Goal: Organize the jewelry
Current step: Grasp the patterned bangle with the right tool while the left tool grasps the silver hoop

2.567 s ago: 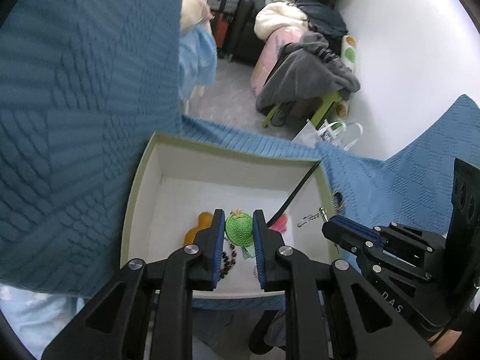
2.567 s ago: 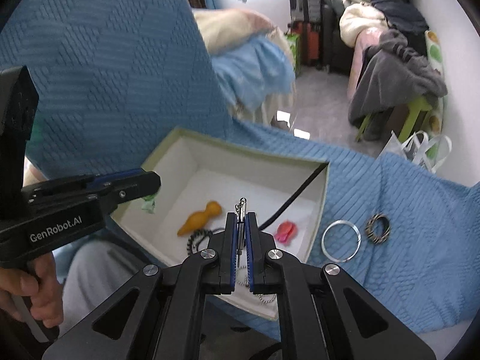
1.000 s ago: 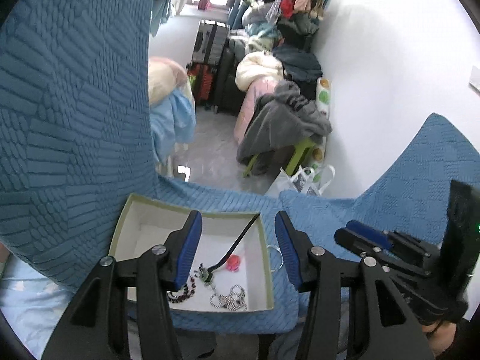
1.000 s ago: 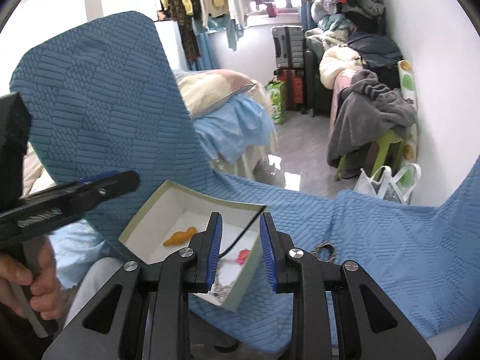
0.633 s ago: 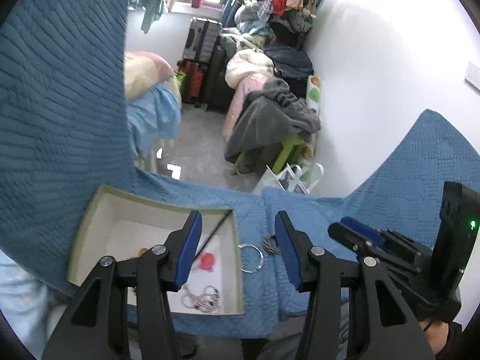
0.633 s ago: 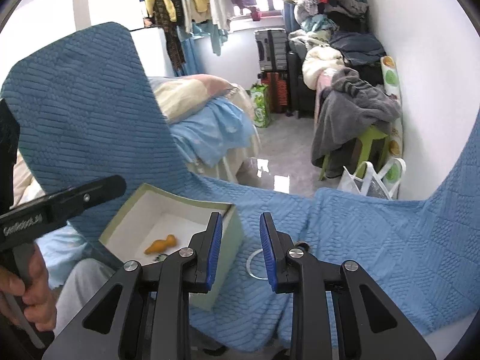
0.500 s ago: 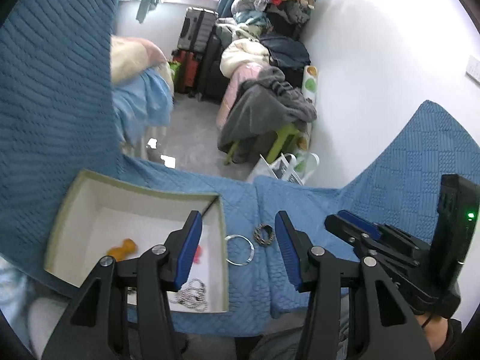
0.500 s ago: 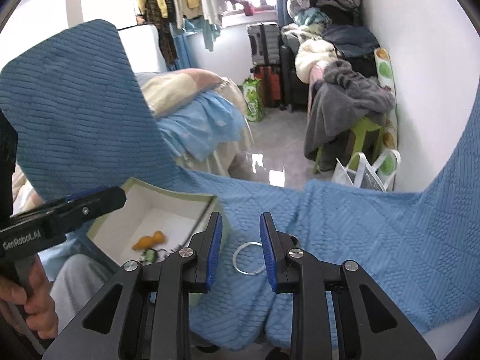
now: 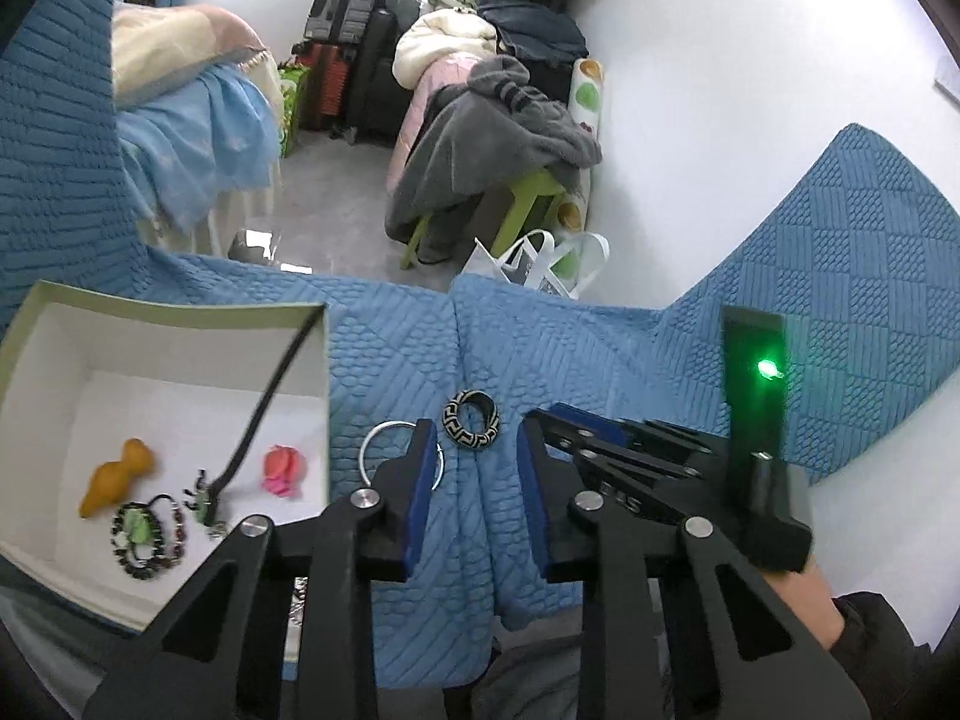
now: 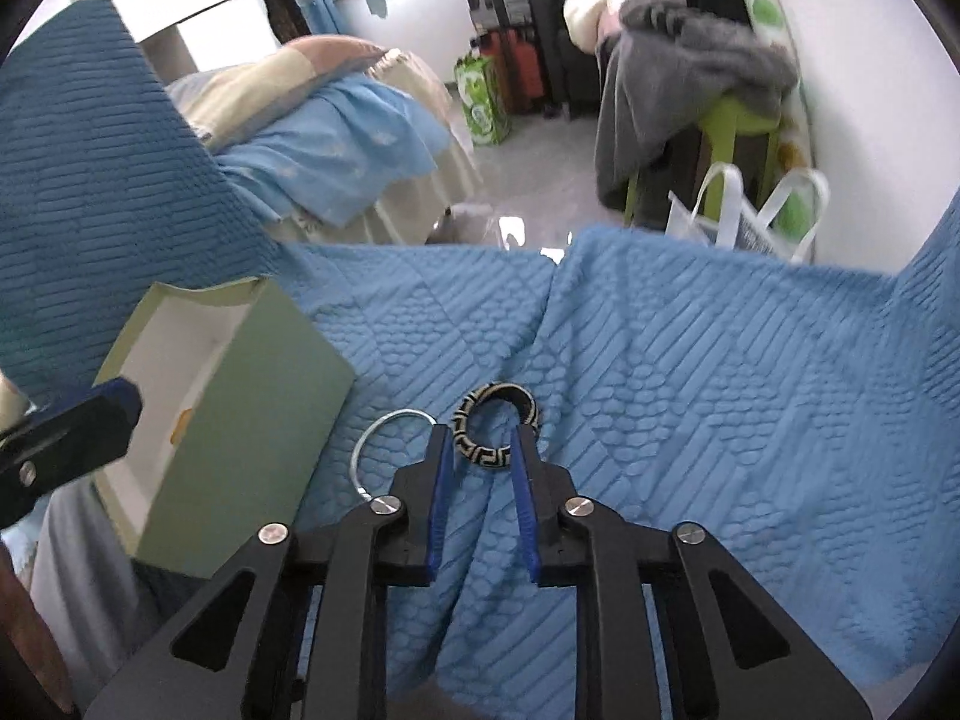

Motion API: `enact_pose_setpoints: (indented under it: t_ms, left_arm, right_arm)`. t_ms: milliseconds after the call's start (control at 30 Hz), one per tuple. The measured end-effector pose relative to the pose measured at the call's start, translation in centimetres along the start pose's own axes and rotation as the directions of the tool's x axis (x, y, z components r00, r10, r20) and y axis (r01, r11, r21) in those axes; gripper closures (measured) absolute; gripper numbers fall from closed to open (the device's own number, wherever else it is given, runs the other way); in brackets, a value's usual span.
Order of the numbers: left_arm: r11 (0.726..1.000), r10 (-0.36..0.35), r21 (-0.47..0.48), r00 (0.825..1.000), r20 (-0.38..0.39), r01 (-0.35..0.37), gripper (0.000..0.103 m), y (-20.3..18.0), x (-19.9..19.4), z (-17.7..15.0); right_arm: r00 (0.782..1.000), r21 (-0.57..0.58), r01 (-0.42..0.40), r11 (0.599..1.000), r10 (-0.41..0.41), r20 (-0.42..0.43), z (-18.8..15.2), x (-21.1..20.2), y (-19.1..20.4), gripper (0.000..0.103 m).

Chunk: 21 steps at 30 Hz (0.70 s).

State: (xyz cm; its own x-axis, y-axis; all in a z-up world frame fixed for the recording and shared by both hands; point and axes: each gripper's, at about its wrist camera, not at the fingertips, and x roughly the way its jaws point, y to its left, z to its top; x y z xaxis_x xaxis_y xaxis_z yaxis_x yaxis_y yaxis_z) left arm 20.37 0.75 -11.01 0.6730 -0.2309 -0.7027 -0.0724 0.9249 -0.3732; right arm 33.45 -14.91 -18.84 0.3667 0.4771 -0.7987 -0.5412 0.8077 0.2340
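black patterned ring (image 10: 495,425) now between right gripper (image 10: 478,447) parted fingers; left gripper (image 9: 474,450) spread, shifted right.

A blue quilted blanket (image 9: 396,360) with raised geometric stitching carries everything, creased into a fold down its middle. On it sits an open pale green box (image 9: 174,312) with a white inside, toward the left. Just beside the box's right wall lies a thin silver ring (image 9: 384,441), and close to that a black-and-cream patterned bangle (image 9: 471,420), apart from the silver one.

Box wall (image 10: 252,420) left of fingers (image 10: 437,480)
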Motion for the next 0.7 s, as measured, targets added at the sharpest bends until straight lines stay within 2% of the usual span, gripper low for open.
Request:
enact_pose_setpoints:
  t_ms: [67, 133, 300, 467, 567, 700]
  left_arm:
    - [1.000, -0.006, -0.004, 1.000, -0.017, 0.006, 0.080, -0.3, 1.1, -0.3]
    - [1.000, -0.015, -0.006, 0.999, -0.045, 0.014, 0.085, -0.5, 2.2, -0.5]
    - [1.000, -0.012, -0.016, 0.996, -0.092, 0.011, 0.085, -0.7, 4.6, -1.0]
    - [0.999, 0.043, 0.004, 0.993, -0.112, -0.043, 0.085, -0.9, 6.7, -1.4]
    - [0.998, 0.052, -0.011, 0.990, -0.131, -0.054, 0.085, -0.6, 7.8, -1.4]
    - [0.997, 0.079, 0.001, 0.987, -0.143, -0.079, 0.085, -0.6, 9.0, -1.8]
  right_arm:
    - [1.000, 0.008, -0.022, 1.000, 0.022, -0.021, 0.2, 1.3, -0.5, 0.088]
    - [0.999, 0.004, -0.007, 1.000, 0.007, -0.043, 0.4, 2.8, -1.0, 0.088]
    - [0.996, -0.002, -0.026, 1.000, 0.026, -0.085, 0.7, 5.3, -1.6, 0.088]
    - [0.994, -0.019, 0.009, 1.000, -0.011, -0.112, 0.5, 6.8, -2.0, 0.088]
    - [0.994, -0.039, 0.020, 0.999, -0.024, -0.108, 0.6, 7.4, -2.1, 0.096]
    - [0.994, -0.063, 0.033, 0.997, -0.039, -0.100, 0.6, 7.1, -2.1, 0.098]
